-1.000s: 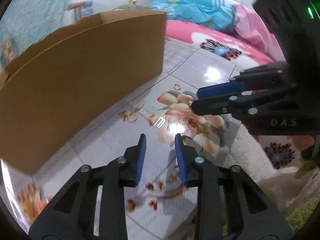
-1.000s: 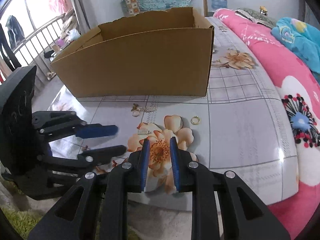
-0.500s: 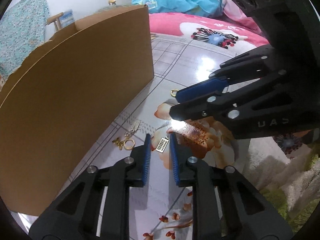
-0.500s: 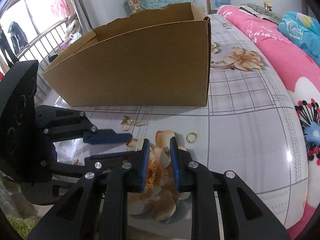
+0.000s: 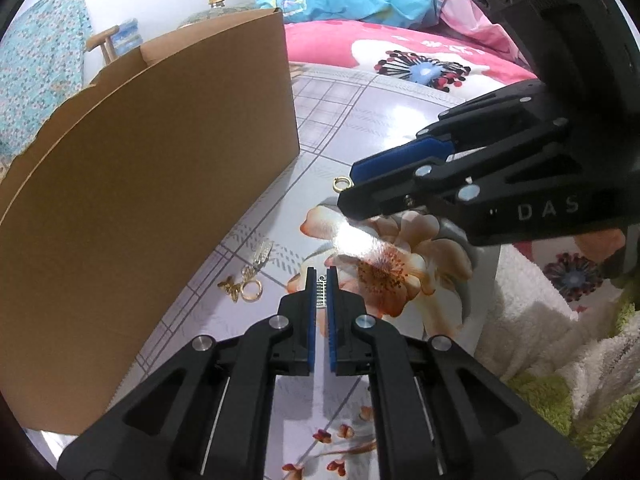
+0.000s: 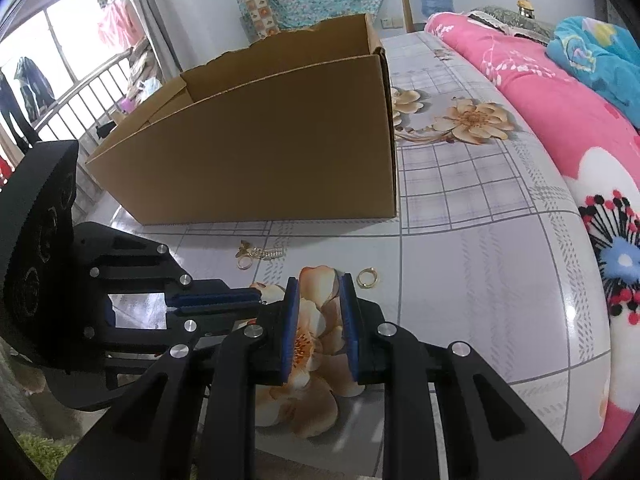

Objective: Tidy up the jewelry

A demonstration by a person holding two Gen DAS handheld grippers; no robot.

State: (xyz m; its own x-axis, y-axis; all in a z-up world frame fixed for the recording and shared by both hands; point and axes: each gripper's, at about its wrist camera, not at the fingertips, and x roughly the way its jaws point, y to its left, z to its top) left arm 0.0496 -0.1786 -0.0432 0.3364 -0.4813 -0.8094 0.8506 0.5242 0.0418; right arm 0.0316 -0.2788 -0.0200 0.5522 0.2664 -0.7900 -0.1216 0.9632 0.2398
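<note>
The left gripper [image 5: 321, 280], low in the frame's centre, has its blue-padded fingers [image 5: 310, 292] clenched on a small silver comb-shaped charm [image 5: 321, 290]. The right gripper [image 6: 319, 286] stands released above the flower-printed counter [image 6: 480, 264], a gold ring [image 6: 367, 277] just beside its tip. The open brown cardboard box [image 6: 272, 160] fills the upper left; its inside is hidden. A gold butterfly charm cluster [image 5: 245, 280] lies near its wall.

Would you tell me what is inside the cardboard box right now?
Only bare inner walls of the cardboard box show; its floor is hidden behind the front wall, so contents cannot be told.
</note>
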